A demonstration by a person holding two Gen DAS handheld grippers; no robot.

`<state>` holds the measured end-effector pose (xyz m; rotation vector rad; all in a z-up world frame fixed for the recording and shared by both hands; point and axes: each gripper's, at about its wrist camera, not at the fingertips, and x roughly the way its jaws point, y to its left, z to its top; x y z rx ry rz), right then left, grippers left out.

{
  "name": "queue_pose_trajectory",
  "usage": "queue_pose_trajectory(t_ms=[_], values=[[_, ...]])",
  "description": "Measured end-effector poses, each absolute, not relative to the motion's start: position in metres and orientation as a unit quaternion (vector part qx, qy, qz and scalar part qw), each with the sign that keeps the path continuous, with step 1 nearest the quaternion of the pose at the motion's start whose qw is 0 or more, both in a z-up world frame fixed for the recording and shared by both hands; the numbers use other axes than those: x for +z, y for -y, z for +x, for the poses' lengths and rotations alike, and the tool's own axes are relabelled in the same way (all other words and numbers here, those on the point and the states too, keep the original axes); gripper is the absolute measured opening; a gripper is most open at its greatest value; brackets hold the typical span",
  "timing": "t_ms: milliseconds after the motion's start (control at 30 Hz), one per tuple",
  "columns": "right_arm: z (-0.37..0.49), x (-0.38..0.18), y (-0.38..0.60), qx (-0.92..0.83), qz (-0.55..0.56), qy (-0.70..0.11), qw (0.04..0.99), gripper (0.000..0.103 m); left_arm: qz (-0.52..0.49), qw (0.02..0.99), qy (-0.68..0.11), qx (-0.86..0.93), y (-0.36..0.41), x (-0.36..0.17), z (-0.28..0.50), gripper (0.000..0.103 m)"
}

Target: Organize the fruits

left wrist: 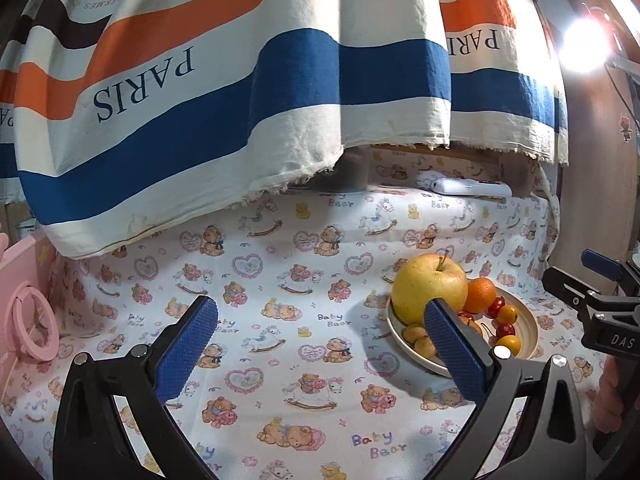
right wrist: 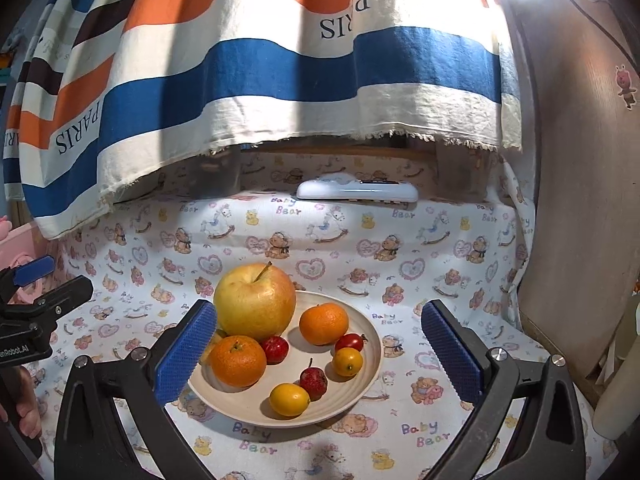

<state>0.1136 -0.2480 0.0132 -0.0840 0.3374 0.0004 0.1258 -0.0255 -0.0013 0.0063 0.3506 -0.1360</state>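
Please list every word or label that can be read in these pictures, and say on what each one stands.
"PARIS": striped cloth, upside down.
"HERMES": same cloth, partly cut off.
"Baby Bear": printed tablecloth, repeated.
"DAS": right gripper, cut off.
"nRobot.AI": left gripper, cut off.
White remote: unreadable.

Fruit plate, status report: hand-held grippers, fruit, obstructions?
Left hand-held gripper open, empty. Right hand-held gripper open, hovering at plate. Apple, oranges, small fruits all on plate. Nothing blocking.

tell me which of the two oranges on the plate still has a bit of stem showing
The orange at the plate's near-left, touching the yellow apple. It has a stem nub on top; the other orange, further back, shows none.
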Motion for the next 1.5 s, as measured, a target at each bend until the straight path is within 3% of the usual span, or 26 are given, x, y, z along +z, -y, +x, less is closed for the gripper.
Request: queue_pose_trajectory(t_ms=[1500], values=[[0.1139, 0.0117, 0.2432, 0.032, -0.052, -0.179, 0.982, 0.103, 0.008, 0.982, -0.174, -0.073, 0.0272, -0.0020, 0.1253, 0.103]])
